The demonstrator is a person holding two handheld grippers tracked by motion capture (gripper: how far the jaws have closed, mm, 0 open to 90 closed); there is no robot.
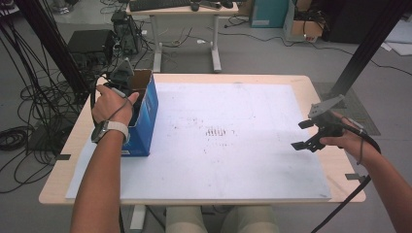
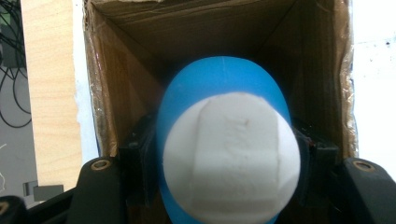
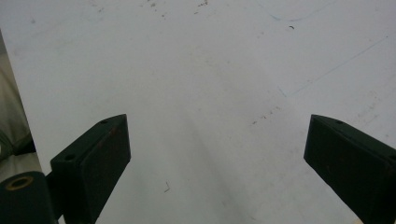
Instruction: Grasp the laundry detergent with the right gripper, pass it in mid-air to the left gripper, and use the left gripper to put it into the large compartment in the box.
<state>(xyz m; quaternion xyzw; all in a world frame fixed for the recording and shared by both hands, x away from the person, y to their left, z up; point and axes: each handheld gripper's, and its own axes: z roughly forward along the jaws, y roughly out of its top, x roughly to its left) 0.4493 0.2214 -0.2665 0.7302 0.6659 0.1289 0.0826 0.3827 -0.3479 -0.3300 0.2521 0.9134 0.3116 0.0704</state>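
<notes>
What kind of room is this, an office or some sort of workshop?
Most likely a lab or test workshop. A person works at a table under a white board, holding a gripper in each hand. Loose cables and black equipment boxes sit on the floor, and a desk with a keyboard stands behind.

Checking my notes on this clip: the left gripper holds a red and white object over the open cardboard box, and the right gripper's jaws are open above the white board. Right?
Not quite: the object in the left gripper is blue and white, as the left gripper view shows. It is held over the open cardboard box, and the right gripper is open above the white board.
</notes>
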